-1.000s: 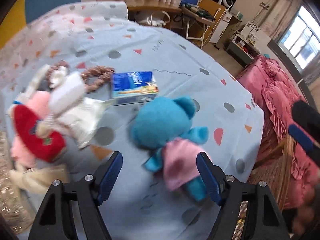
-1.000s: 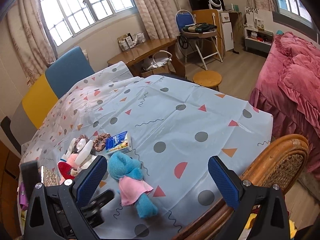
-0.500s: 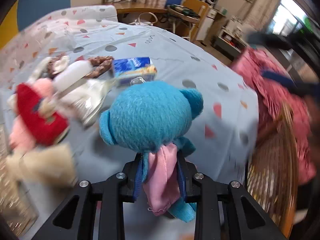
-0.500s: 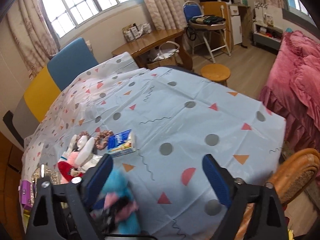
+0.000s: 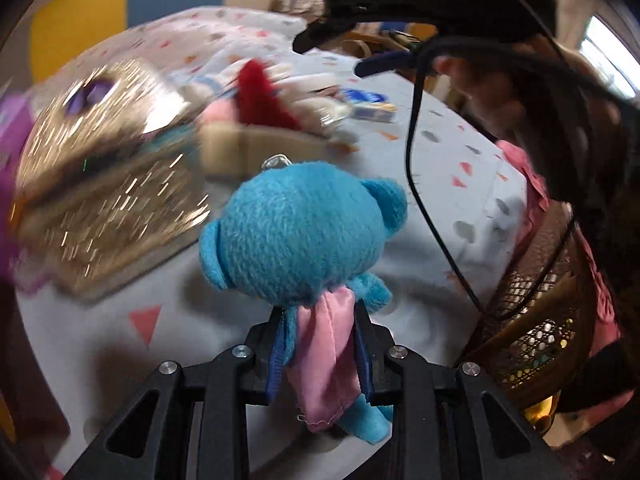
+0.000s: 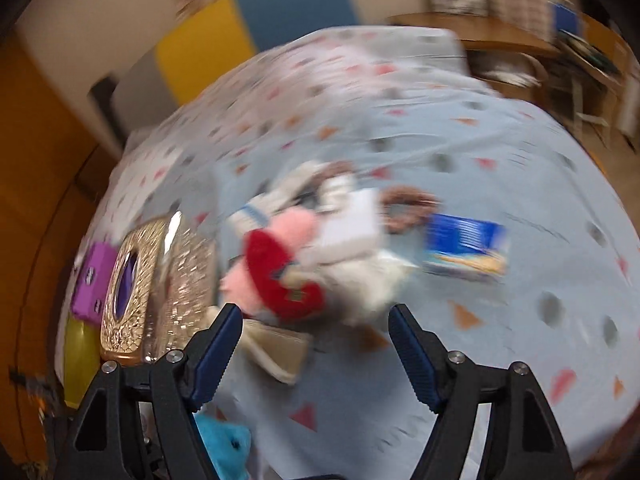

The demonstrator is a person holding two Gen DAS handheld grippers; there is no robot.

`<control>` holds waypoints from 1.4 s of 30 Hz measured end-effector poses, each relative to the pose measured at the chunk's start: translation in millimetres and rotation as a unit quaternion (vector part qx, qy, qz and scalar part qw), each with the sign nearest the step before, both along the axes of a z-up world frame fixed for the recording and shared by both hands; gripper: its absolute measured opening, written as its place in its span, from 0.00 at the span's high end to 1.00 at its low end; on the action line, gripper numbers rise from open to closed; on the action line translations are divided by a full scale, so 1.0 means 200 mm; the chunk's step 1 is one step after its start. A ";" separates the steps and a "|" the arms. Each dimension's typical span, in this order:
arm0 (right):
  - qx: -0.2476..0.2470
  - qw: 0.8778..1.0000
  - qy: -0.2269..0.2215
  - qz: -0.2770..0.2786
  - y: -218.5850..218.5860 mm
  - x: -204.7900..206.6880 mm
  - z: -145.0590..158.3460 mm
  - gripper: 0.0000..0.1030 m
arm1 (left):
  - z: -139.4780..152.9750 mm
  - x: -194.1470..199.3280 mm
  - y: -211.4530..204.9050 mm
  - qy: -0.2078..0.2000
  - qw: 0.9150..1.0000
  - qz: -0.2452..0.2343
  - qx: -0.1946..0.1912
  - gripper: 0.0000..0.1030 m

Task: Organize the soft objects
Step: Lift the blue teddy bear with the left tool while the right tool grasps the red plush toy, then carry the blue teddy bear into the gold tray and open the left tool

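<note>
— Blue plush bear (image 5: 296,236): where is it?
— Pinched in the left hand-held gripper (image 5: 320,352), beside the glittery gold box (image 5: 100,200).
— The right hand-held gripper (image 6: 314,344)?
— Jaws closing, empty, above the pink-and-red plush (image 6: 280,276).

blue plush bear (image 5: 300,232), pink skirt. pale blue tablecloth (image 6: 500,152) with grey dots and red and orange triangles. gold glittery box (image 6: 132,288); purple case (image 6: 90,280); blue packet (image 6: 464,252).
</note>
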State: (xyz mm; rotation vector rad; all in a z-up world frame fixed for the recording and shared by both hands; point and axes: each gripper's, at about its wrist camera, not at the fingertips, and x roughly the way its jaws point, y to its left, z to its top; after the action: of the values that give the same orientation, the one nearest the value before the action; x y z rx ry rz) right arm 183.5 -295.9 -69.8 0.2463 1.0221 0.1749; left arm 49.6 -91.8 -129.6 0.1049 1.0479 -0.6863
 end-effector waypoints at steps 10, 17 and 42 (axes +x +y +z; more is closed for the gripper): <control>-0.017 0.998 0.051 0.014 0.19 0.25 -0.33 0.87 | -0.08 0.04 0.06 0.025 0.999 0.037 -0.015 0.67; -0.024 0.995 0.092 -0.002 0.00 0.07 -0.28 0.88 | -0.11 0.04 0.02 0.009 0.999 0.034 -0.007 0.67; -0.058 0.991 0.120 -0.018 -0.14 0.00 -0.38 0.88 | 0.46 0.35 -0.18 -0.069 0.997 0.025 -0.038 0.74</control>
State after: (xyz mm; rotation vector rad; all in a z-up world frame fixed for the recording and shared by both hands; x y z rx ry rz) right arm 183.9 -322.9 -145.5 0.1820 1.2623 0.0532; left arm 119.0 -127.1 -38.3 0.0590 0.8882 -0.6643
